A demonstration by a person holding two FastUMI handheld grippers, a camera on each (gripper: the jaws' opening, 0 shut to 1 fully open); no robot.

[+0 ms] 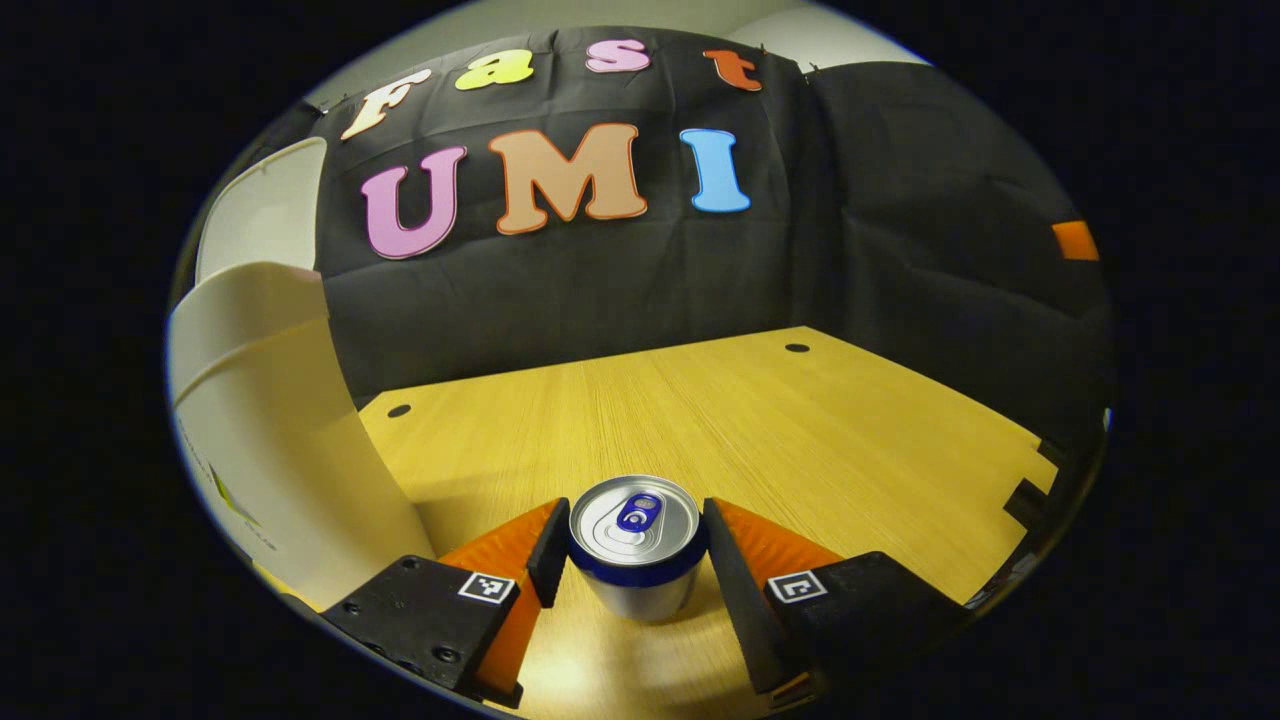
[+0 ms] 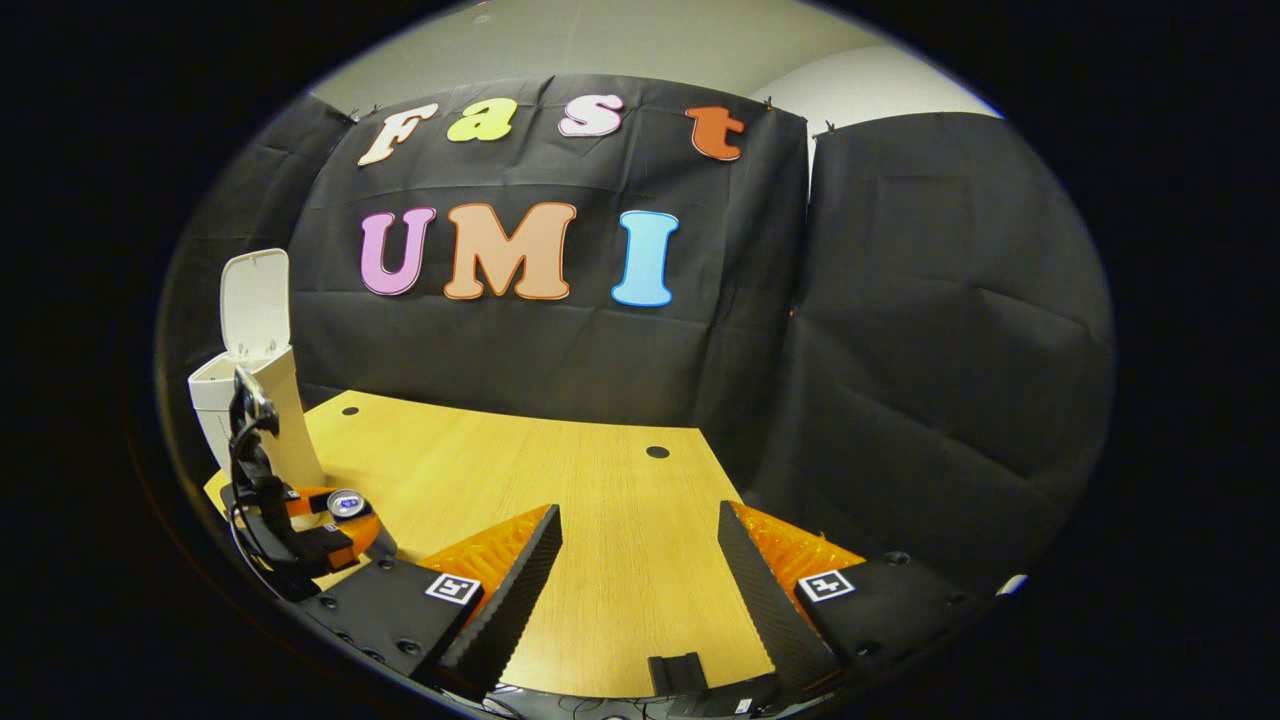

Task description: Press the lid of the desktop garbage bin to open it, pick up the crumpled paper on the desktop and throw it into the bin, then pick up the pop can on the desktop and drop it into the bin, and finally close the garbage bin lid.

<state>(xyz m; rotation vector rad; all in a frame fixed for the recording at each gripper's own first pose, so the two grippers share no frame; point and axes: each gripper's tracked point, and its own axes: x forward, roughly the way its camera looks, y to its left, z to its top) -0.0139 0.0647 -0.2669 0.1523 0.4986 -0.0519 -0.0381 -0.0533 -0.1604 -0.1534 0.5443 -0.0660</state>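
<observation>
The silver aluminium pop can with a blue band and blue pull tab (image 1: 634,548) stands upright on the yellow wood-grain surface (image 1: 800,430), set between the fingers of the left gripper (image 1: 632,565), just beside the white plastic garbage bin (image 1: 270,440). Whether both fingers already press on the can's wall I cannot tell; the jaws sit close around it with at most a sliver of gap. To do this pick well, I would centre the can between the fingers, close gently enough not to dent the thin wall, and lift straight up before swinging toward the bin. In the right gripper view the bin's white lid (image 2: 254,300) stands raised, so the mouth looks ready. The right gripper (image 2: 640,590) hangs released over bare surface, well apart from the can.
</observation>
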